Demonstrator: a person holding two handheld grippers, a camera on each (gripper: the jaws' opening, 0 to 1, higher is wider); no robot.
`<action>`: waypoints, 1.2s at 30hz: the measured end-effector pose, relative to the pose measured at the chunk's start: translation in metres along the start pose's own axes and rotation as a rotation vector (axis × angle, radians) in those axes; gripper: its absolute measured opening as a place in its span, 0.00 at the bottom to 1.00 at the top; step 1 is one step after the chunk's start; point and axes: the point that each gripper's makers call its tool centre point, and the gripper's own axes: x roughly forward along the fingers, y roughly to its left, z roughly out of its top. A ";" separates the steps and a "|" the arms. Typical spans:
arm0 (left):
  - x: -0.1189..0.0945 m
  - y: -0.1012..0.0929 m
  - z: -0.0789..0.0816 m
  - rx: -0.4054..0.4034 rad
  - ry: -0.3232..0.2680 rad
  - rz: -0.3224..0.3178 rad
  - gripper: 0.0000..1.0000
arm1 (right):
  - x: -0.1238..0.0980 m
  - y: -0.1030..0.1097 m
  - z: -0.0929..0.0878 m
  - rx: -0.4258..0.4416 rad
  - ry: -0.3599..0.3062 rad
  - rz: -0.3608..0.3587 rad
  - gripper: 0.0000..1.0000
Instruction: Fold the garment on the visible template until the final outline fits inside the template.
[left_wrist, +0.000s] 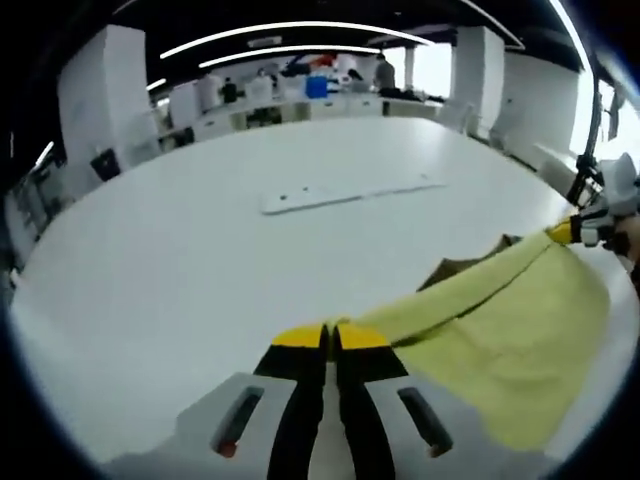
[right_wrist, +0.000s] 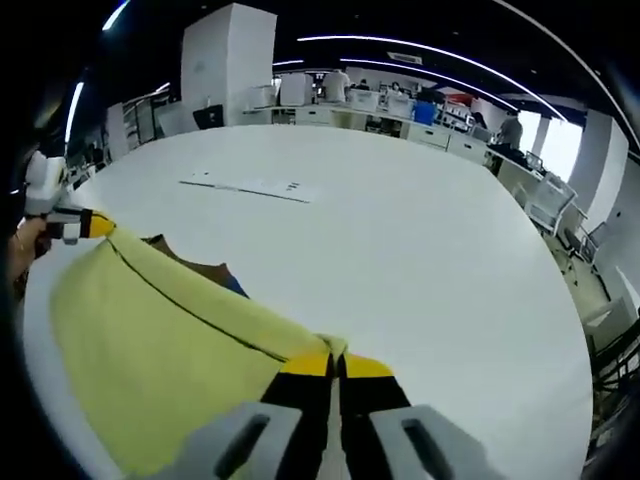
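1. left gripper (left_wrist: 331, 338) and right gripper (right_wrist: 337, 364) each have jaws clamped on a corner of the yellow garment (left_wrist: 500, 340), stretched between them above the table (left_wrist: 200, 260).
2. brown template (left_wrist: 470, 265) lies under the garment; keep the edge taut, lower evenly onto it.

An open-plan office or lab floor: a broad white table (left_wrist: 200, 250) stands in the foreground, with rows of white desks (right_wrist: 400, 110) behind it, cluttered with equipment and a blue box (left_wrist: 317, 86). People (right_wrist: 337, 82) stand among the desks. Long strip lights (left_wrist: 300, 28) curve across a dark ceiling, square white pillars (right_wrist: 228, 55) rise between the rows, and daylight comes through windows (left_wrist: 432, 68) at the far side.
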 end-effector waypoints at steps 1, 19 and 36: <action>0.001 0.000 -0.001 0.011 0.005 -0.003 0.00 | 0.000 0.000 0.000 -0.004 0.002 0.002 0.00; -0.022 -0.015 -0.005 0.205 -0.064 -0.191 0.17 | -0.008 0.003 0.004 -0.024 -0.015 0.048 0.20; -0.007 -0.019 -0.014 0.338 -0.066 -0.246 0.25 | -0.005 -0.007 -0.003 -0.218 -0.062 0.016 0.22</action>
